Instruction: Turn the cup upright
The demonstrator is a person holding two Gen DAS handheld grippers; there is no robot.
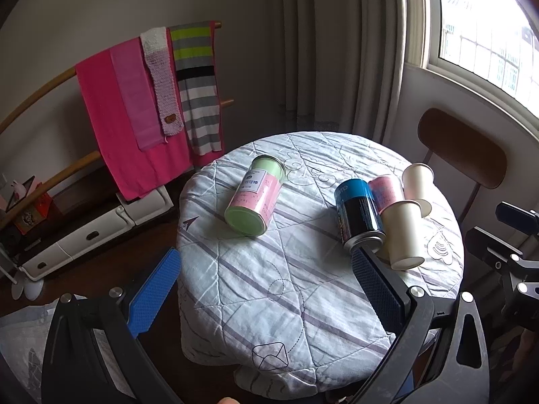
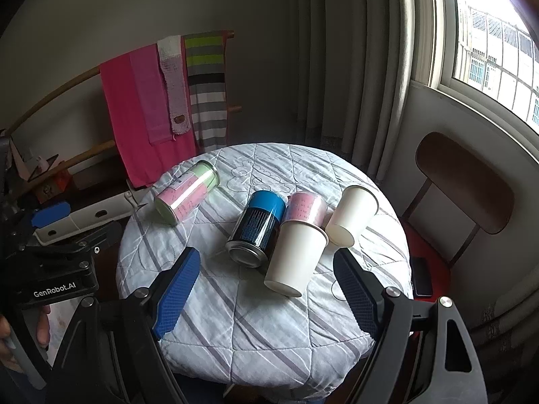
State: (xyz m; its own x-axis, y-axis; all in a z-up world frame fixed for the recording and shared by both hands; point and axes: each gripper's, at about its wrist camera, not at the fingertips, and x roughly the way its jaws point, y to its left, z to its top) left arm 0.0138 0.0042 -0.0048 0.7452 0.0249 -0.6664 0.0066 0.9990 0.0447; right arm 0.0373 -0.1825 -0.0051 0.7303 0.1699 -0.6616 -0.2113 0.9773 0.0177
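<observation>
Two white paper cups lie on their sides on a round table covered with a striped quilt [image 2: 269, 320]. The near cup [image 2: 296, 259] [image 1: 402, 235] has its base toward me. The far cup [image 2: 352, 213] [image 1: 417, 183] lies behind it to the right. A blue and black can [image 2: 257, 232] [image 1: 358, 213], a pink can [image 2: 305, 208] [image 1: 385, 192] and a green and pink canister [image 2: 185, 197] [image 1: 256, 195] also lie on their sides. My right gripper [image 2: 266, 264] is open and empty, just short of the near cup. My left gripper [image 1: 264, 259] is open and empty at the table's near left.
A wooden rack with pink and striped cloths [image 1: 148, 101] stands behind the table on the left, above white drawers [image 1: 101, 229]. A wooden chair [image 2: 465, 181] stands right of the table under the window, with a black phone [image 2: 422, 276] on its red seat. Curtains hang behind.
</observation>
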